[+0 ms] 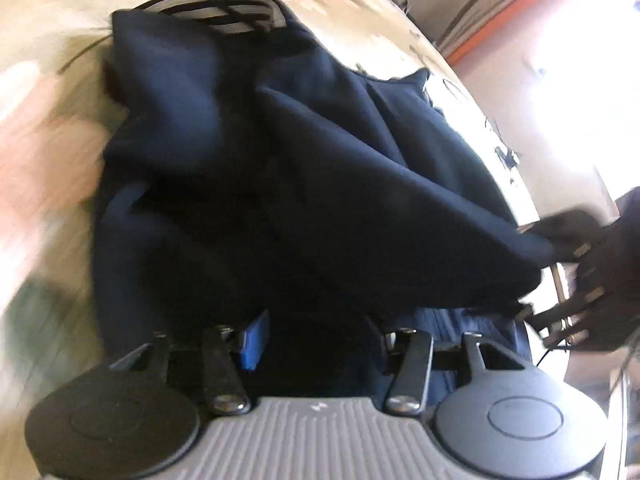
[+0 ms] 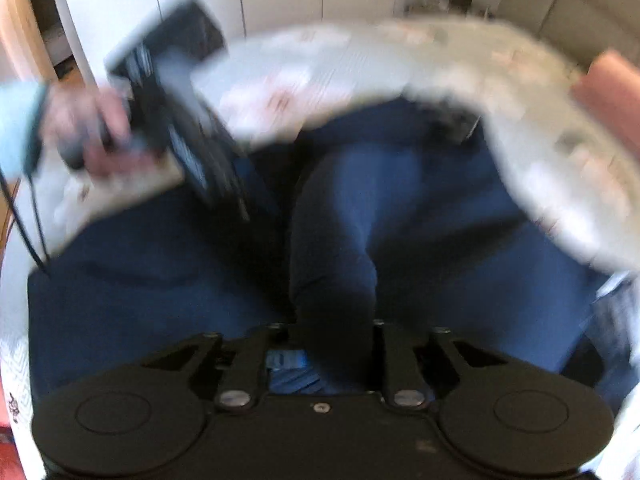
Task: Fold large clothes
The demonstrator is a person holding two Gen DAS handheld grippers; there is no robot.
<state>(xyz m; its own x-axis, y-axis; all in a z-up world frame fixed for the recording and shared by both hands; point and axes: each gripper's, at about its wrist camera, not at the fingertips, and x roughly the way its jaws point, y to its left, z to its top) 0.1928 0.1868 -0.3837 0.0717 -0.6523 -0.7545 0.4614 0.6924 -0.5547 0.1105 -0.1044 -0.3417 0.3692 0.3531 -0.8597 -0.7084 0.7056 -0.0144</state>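
A: What is lying in front of the left gripper (image 1: 316, 320)?

B: A large dark navy fabric garment (image 1: 280, 168) is spreading across the pale floral-printed bedsheet (image 1: 60, 92), bunching up beyond the fingers. Cloth is sitting between the blue-padded left finger (image 1: 252, 340) and the other one. The jaws are standing partly apart, but whether the pads are pressing that cloth I cannot tell.

A: And the right gripper (image 2: 332, 336)?

B: A thick fold of the same garment (image 2: 332, 248) is running up from between its fingers. The picture is blurring, so I cannot tell if it is gripping or only straddling the fold.

A: Anything else showing?

B: In the left wrist view the right gripper (image 1: 560, 280) is meeting the garment's raised edge, to the right of the fingers. In the right wrist view a hand (image 2: 88, 128) with a light blue cuff is holding the left gripper, up and left of the fingers.
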